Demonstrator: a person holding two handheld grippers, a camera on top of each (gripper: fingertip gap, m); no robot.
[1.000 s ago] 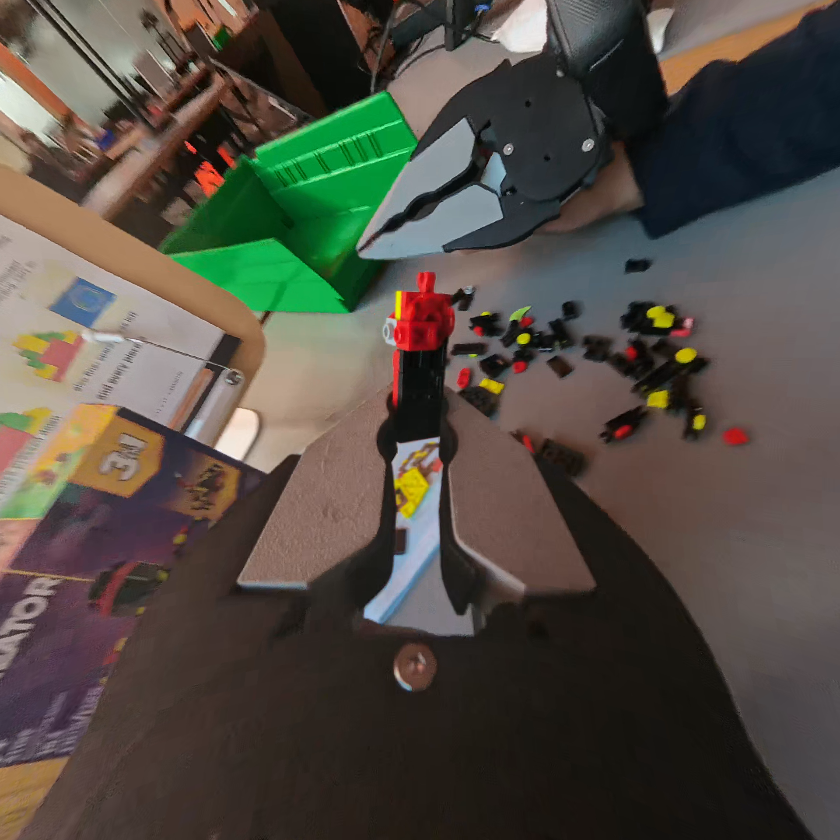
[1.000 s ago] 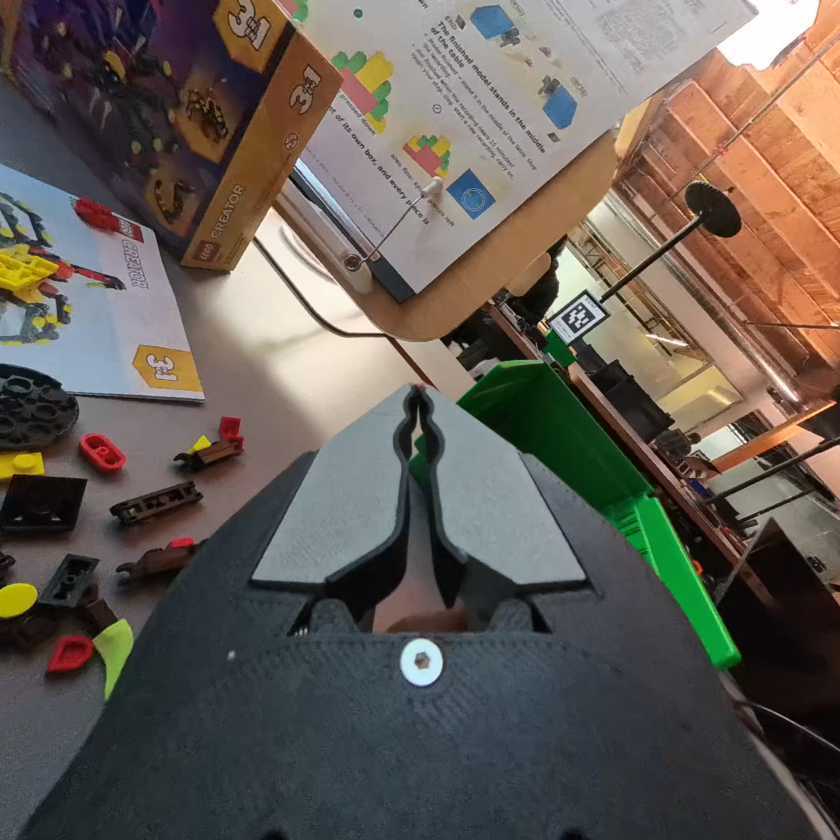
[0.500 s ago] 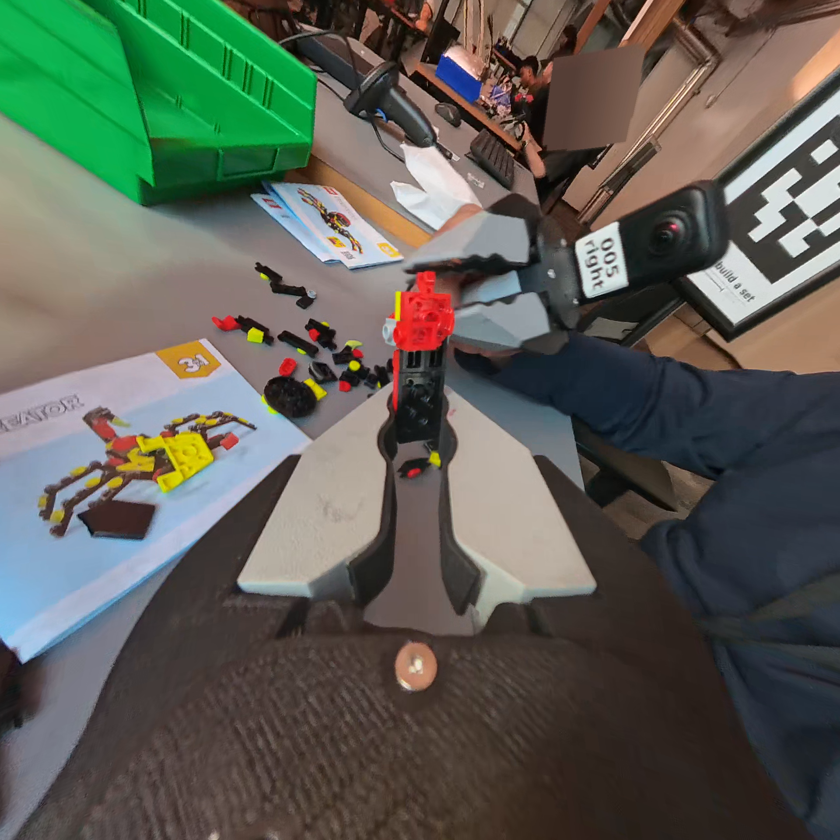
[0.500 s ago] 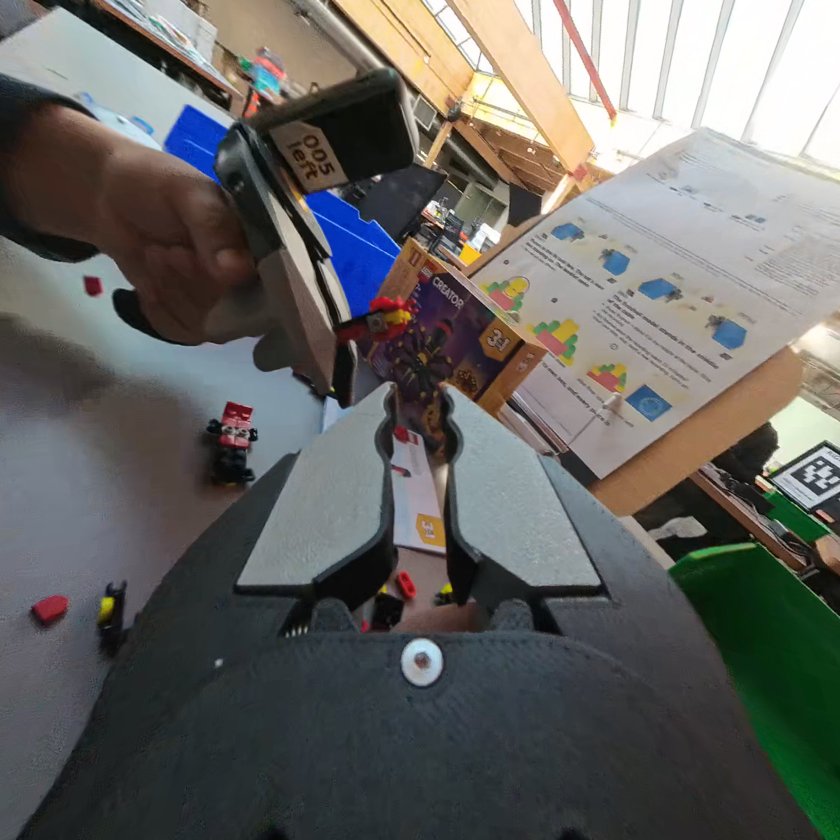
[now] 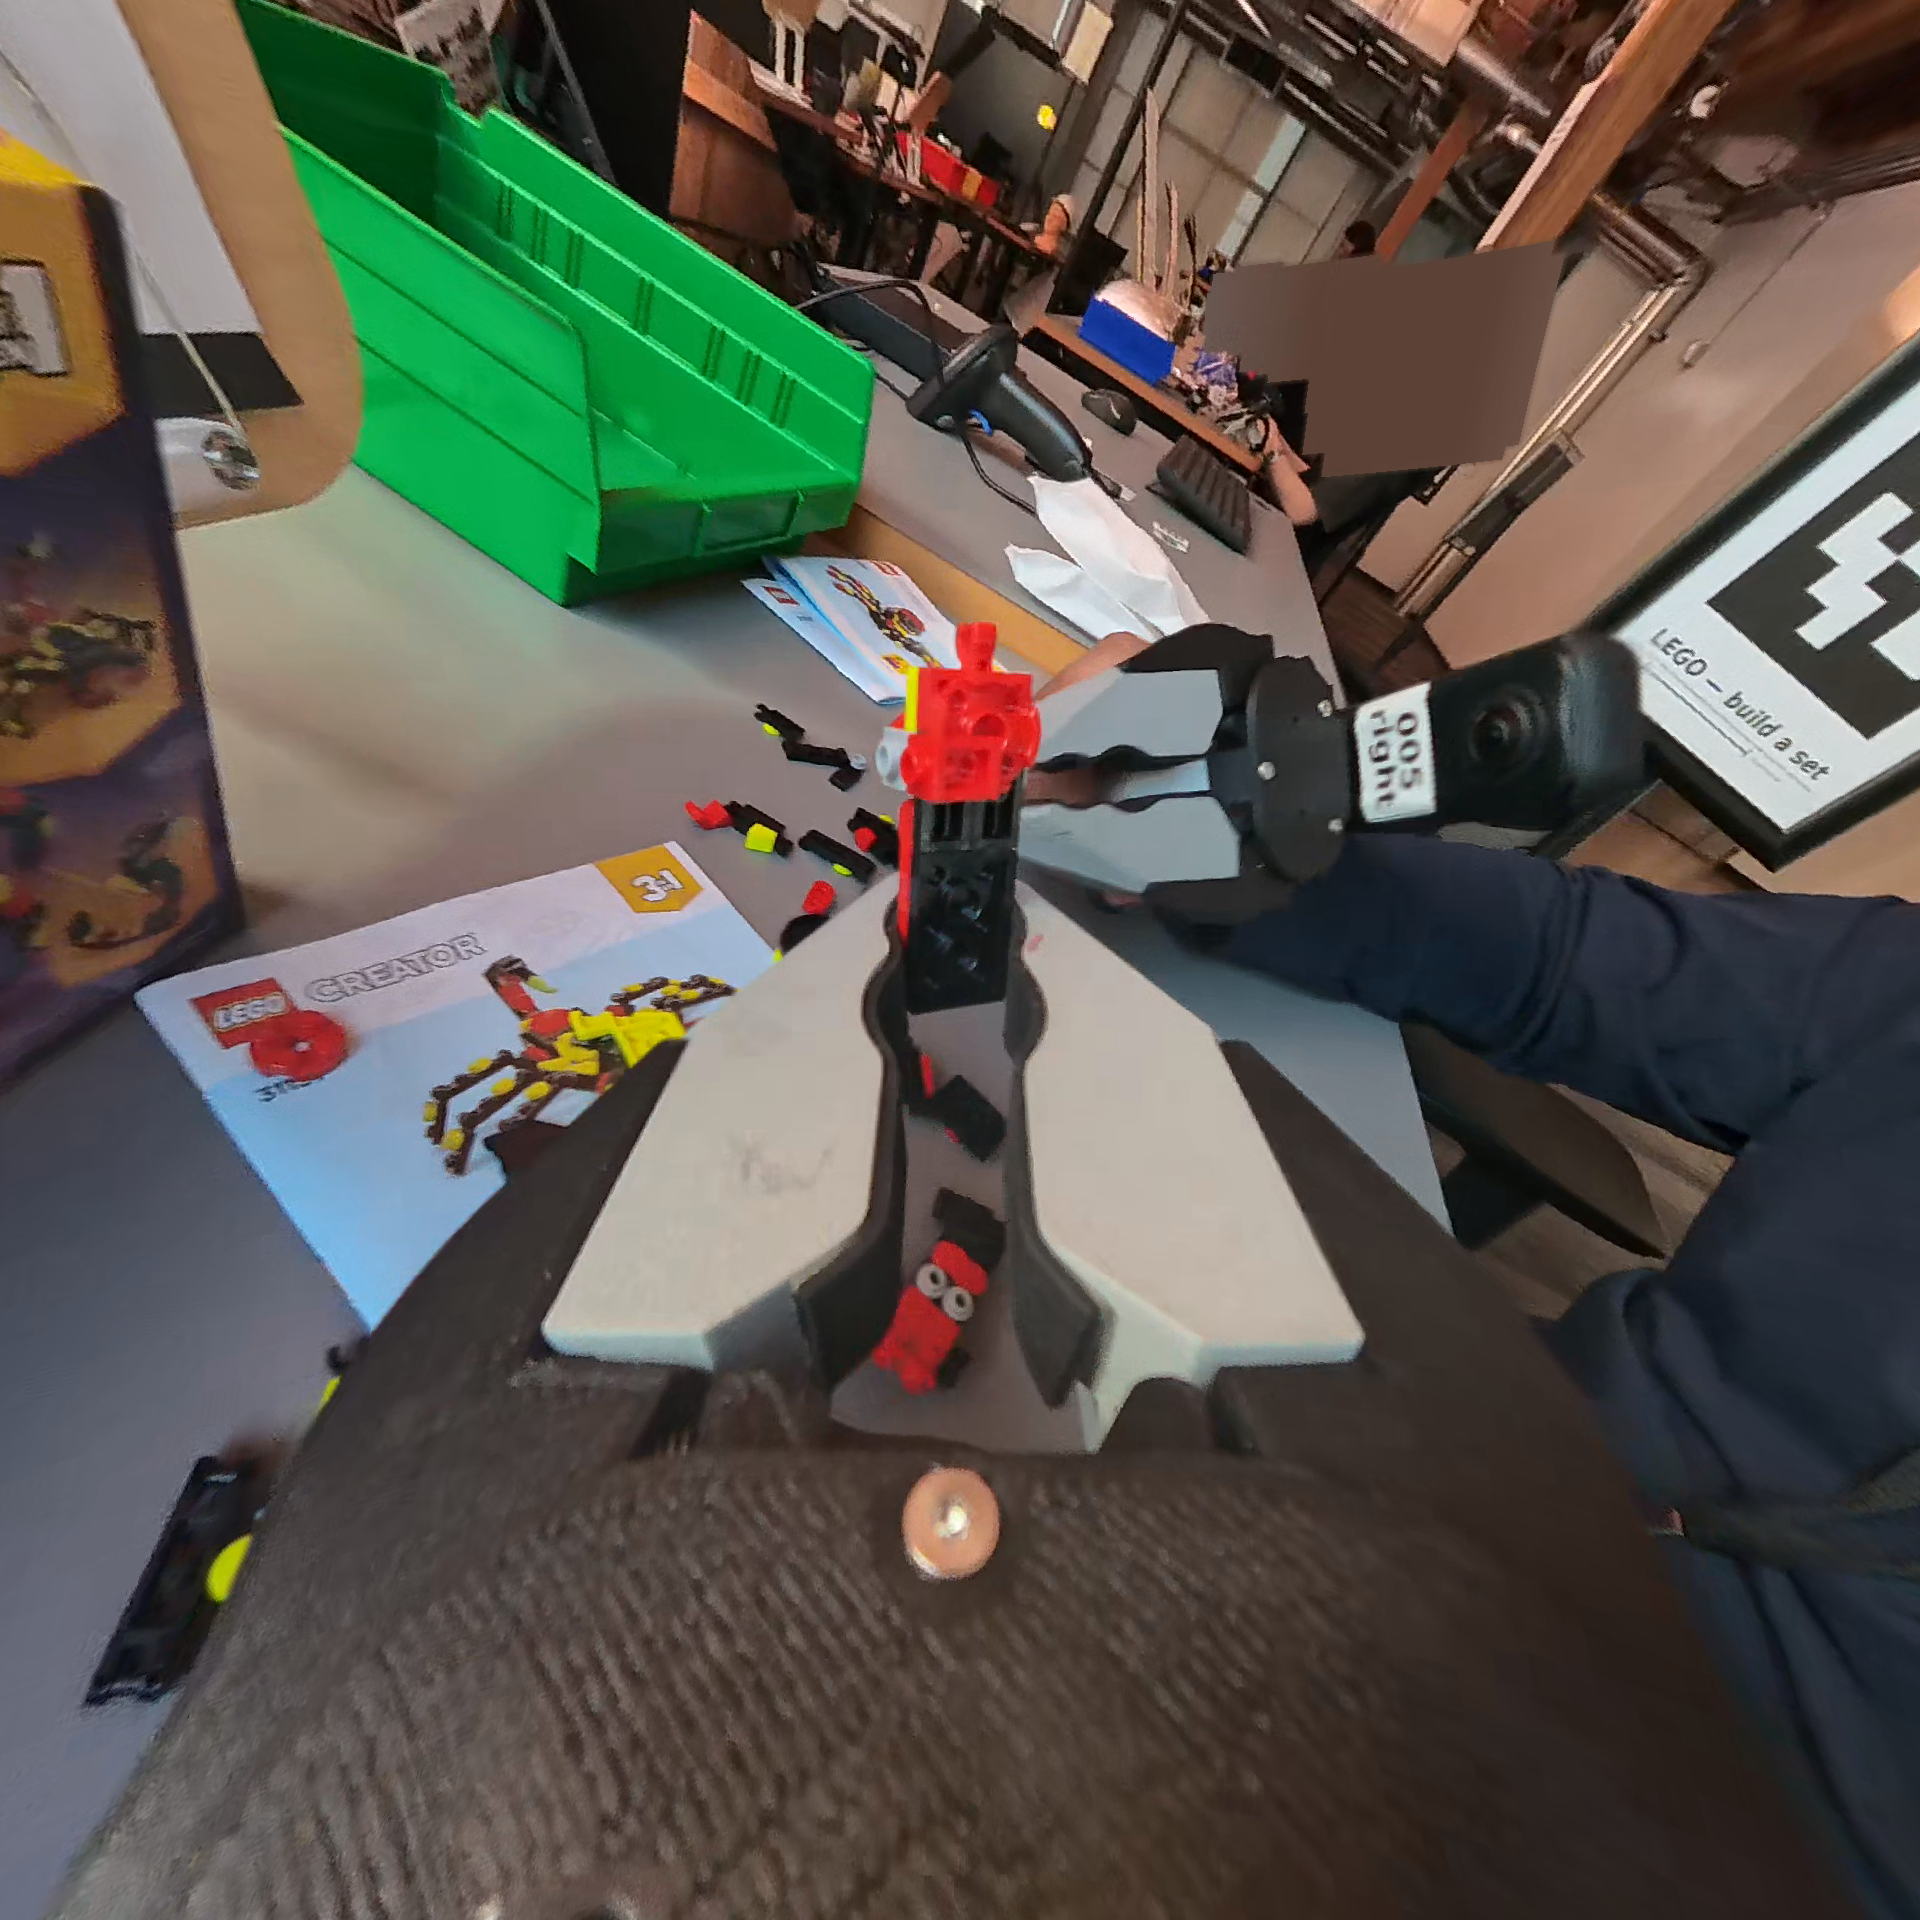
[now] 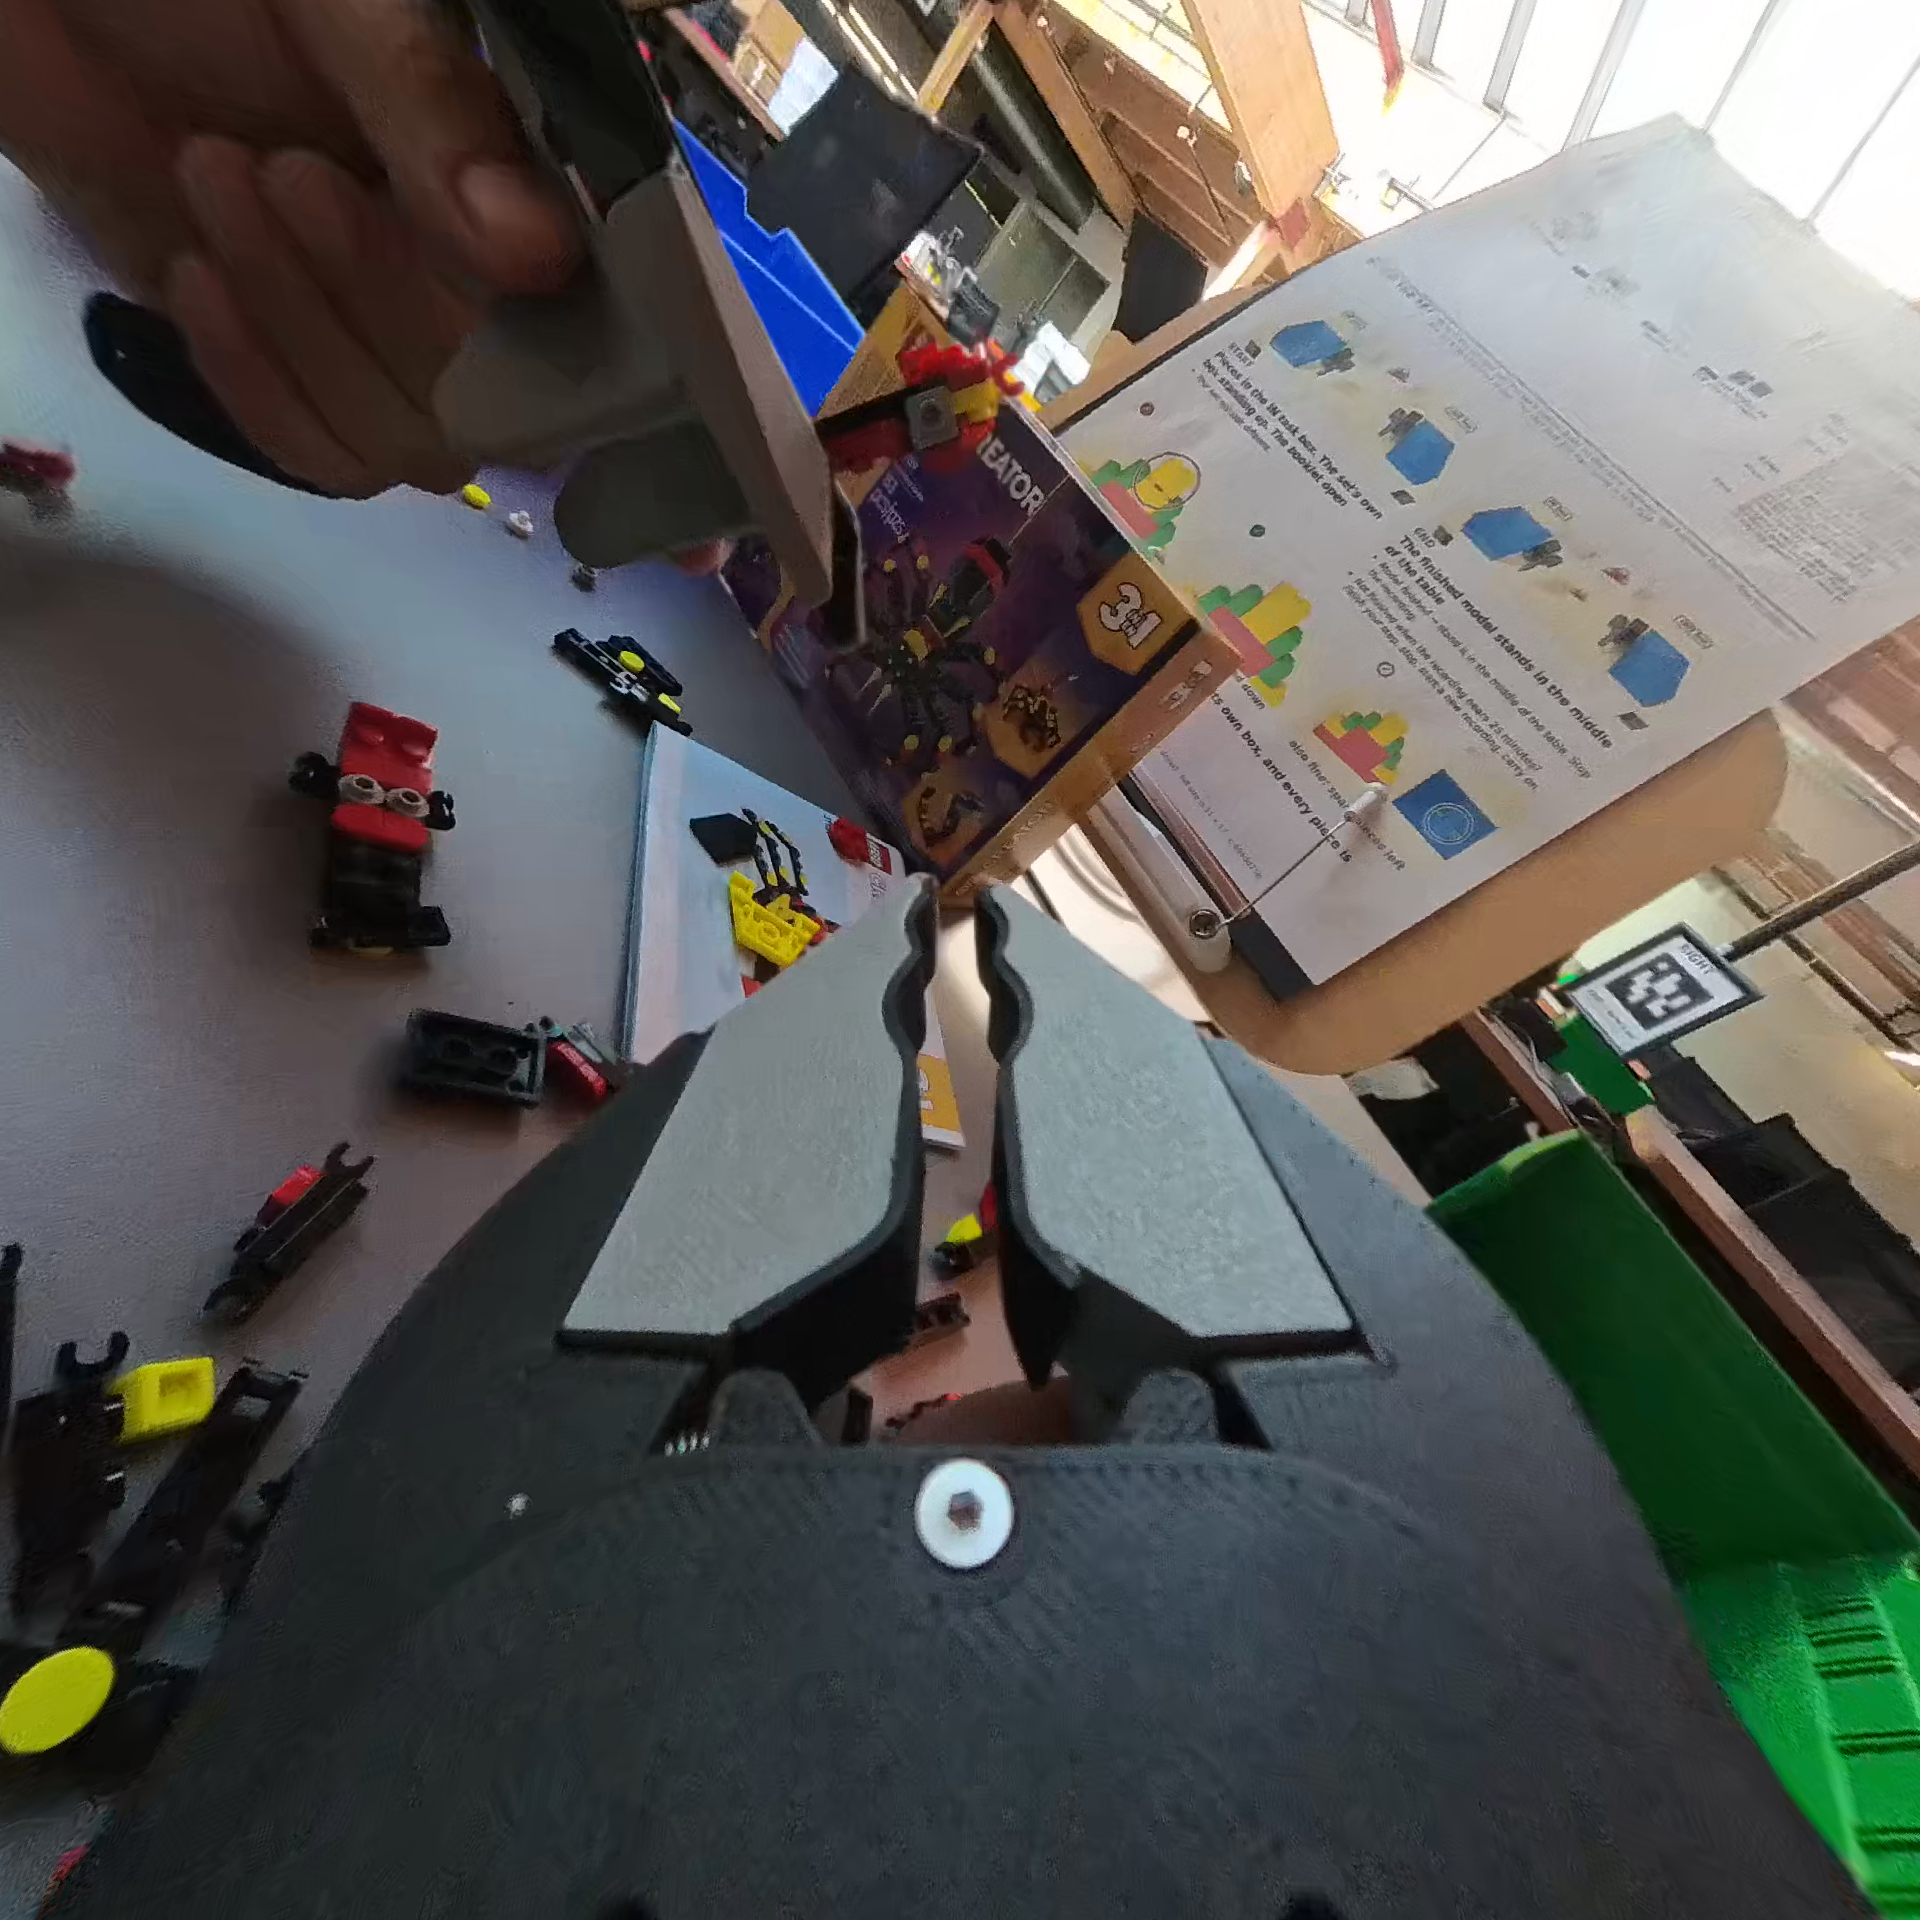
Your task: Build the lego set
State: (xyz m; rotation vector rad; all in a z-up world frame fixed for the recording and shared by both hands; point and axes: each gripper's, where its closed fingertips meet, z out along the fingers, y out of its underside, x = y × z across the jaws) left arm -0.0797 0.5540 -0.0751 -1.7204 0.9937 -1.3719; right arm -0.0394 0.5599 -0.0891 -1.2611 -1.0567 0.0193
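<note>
My left gripper (image 5: pixel 951 920) is shut on a black and red lego assembly (image 5: pixel 961 821) and holds it upright above the table. The assembly's red knobbed top (image 5: pixel 971 722) sticks out past the fingertips. My right gripper (image 6: pixel 954 909) is a little open and empty. In the left wrist view it (image 5: pixel 1049 774) points at the assembly's red top from the right, close beside it. In the right wrist view the left gripper (image 6: pixel 821 540), held by a hand, carries the assembly (image 6: pixel 935 400) up ahead. A second red and black sub-assembly (image 6: pixel 379 831) lies on the table (image 5: pixel 416 707).
An instruction booklet (image 5: pixel 416 1049) lies left of the left gripper, with the lego box (image 6: pixel 997 644) behind it. Loose black, red and yellow pieces (image 5: pixel 810 826) lie scattered on the table. A green bin (image 5: pixel 582 384) stands at the back. An instruction board (image 6: pixel 1455 582) stands on a stand. The left gripper's tips are roughly 5 centimetres from the right gripper's.
Both grippers have swung round to face each other. The right gripper has gone from shut to a little open and come up beside the assembly. The left gripper has kept its hold.
</note>
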